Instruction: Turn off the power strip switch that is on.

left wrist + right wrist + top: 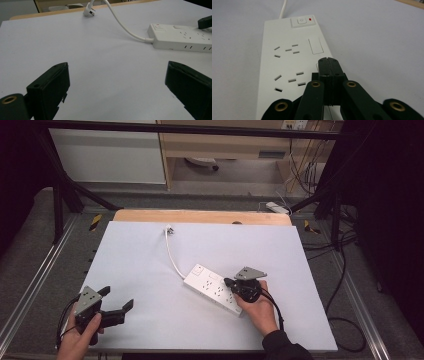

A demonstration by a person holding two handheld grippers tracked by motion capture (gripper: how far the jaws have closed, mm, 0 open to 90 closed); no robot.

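Note:
A white power strip (212, 289) lies slantwise on the white table top (150, 270), right of the middle. Its white cable (172, 257) runs back to a loose plug (169, 229) near the far edge. My right gripper (227, 282) is shut with nothing between its jaws, the tips over the strip's top face. In the right gripper view the shut gripper (328, 61) hovers by the sockets of the strip (284, 62), short of the switch (302, 21) with its red light. My left gripper (117, 298) stands open at the front left, well away from the strip (180, 37).
A wooden table edge (200, 216) shows behind the white sheet. Black cables (345, 285) trail on the floor to the right. A white adapter (277, 207) lies behind the table. Black frame posts (60, 195) stand at the back corners.

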